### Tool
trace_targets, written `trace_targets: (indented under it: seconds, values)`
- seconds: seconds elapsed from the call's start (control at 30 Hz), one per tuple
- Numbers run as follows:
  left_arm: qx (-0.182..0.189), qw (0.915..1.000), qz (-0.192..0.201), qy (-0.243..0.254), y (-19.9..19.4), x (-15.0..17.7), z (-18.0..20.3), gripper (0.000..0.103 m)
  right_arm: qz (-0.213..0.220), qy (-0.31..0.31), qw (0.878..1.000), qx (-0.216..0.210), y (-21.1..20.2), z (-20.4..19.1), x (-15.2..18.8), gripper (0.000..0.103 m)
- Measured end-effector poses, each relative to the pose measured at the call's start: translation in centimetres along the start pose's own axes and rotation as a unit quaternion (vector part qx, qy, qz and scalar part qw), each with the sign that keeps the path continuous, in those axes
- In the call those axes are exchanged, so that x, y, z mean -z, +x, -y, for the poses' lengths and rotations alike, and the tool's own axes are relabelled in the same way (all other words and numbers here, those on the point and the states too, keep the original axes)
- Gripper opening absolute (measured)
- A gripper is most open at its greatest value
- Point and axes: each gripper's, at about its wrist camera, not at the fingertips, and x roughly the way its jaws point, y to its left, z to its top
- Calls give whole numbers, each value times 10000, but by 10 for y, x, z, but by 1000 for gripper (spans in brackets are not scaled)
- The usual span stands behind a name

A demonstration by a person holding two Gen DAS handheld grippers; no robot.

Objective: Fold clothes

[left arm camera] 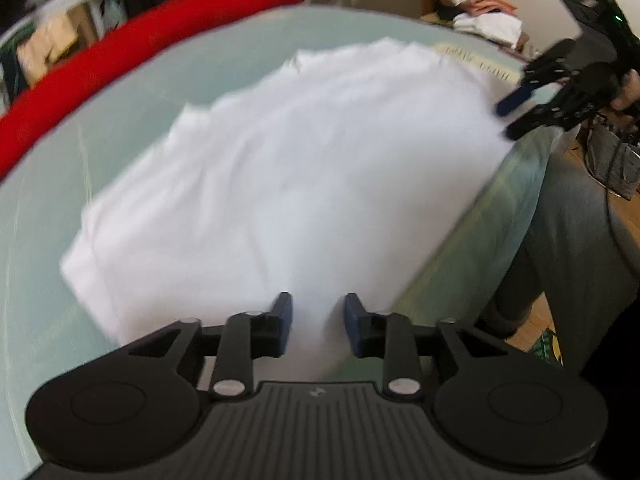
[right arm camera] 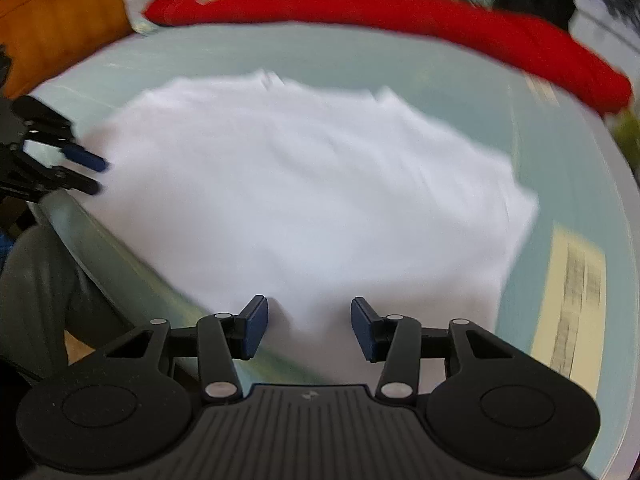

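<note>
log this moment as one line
left gripper open | right gripper open | folded white cloth garment released on pale green table

No legible text; print on paper sheet (right arm camera: 576, 304) prob. too blurred.

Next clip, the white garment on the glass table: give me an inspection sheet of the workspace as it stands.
Surface: pale green glass table.
Job's things: white garment lying flat, partly folded, blurred.
Clutter: red fabric along the far edge; printed paper beside the garment.
Grippers: left gripper and right gripper at the garment's near edge, jaws open, not clamping cloth.
Cables: nothing seen.
Surroundings: person's grey trouser leg; clothes pile behind.
</note>
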Motion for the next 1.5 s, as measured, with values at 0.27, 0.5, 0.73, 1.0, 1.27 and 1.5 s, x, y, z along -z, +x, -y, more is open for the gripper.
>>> trace_targets:
  seconds: [0.27,0.5,0.73,1.0,1.27,1.5]
  values:
    - [-35,9965,553,-625,-19,-30,-20,56,872,878,9923,13,-29,32,-4,61]
    - [-234,9899,334,-1361,33,-31,-48,60,939,1536,9835,176,17,60,-1,47]
    - [-290,9771,572,-2029,16,-42,-84,61,1299,1552,9782,465,-8,58,-9,61]
    - [45,9666,554,-2502,63,-53,-92,65,1444,2057,9674,302,37,79,-43,74]
    - [-74,9504,987,-2948,49,-66,-131,68,1789,2117,9589,608,23,79,-46,86]
    - [-360,9526,660,-2949,76,-65,-141,66,1517,2465,9554,590,55,94,-63,89]
